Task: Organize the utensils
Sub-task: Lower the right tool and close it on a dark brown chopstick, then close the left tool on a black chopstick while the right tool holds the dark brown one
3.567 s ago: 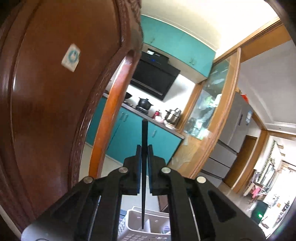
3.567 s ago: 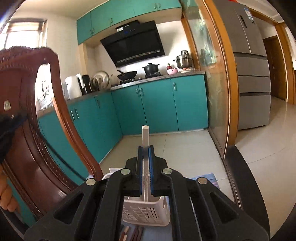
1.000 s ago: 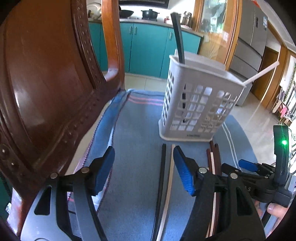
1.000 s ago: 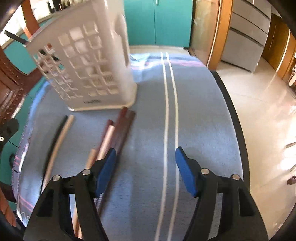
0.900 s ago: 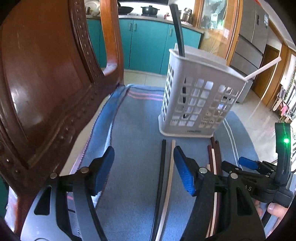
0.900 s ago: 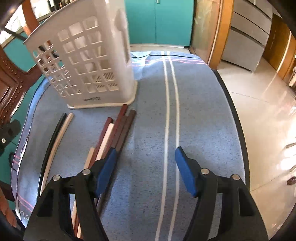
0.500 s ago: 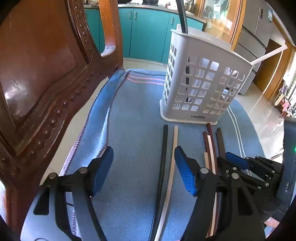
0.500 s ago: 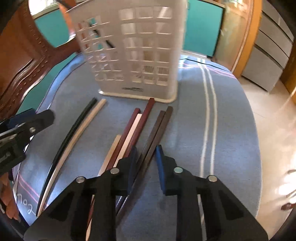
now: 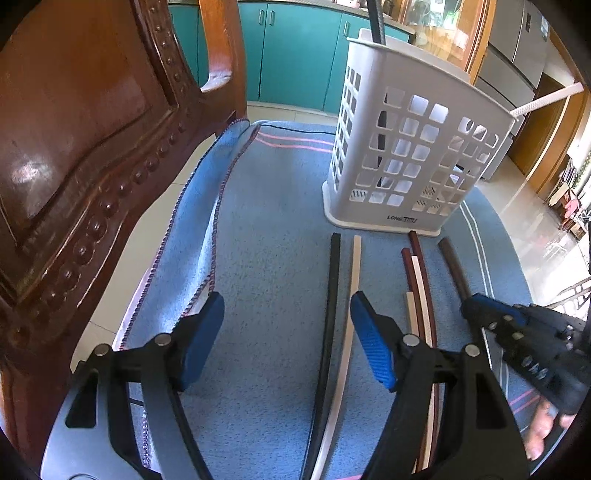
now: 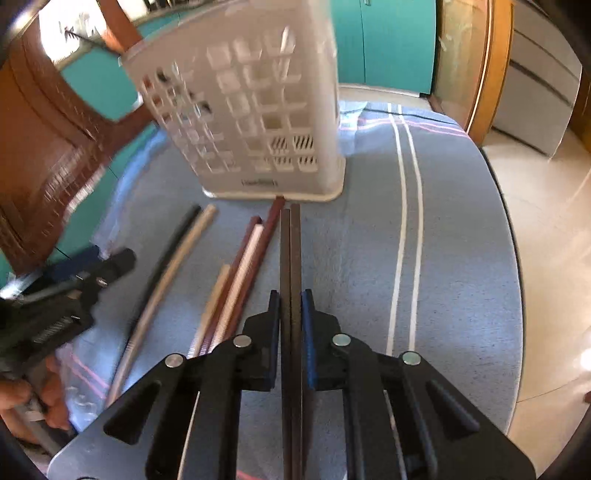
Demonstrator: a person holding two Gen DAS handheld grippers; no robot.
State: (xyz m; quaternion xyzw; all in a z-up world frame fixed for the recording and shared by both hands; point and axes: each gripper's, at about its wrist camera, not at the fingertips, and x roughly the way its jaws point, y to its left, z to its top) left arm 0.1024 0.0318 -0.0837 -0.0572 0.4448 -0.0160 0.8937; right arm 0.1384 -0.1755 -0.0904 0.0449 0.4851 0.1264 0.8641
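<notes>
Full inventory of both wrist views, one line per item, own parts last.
basket: 1, white, upright at the far end of the cloth; a black stick and a white stick stand in it
cloth: 1, blue with stripes, covers the tabletop
black and cream pair: 2, flat on the cloth, left of the rest
red-brown and cream sticks: about 4, flat, middle
dark brown pair: 2, in the right jaws
chair: 1, brown wood, left
cabinets: teal, behind
fridge: 1, grey, far right
left gripper: open, empty
right gripper: just closed on the dark brown pair
</notes>
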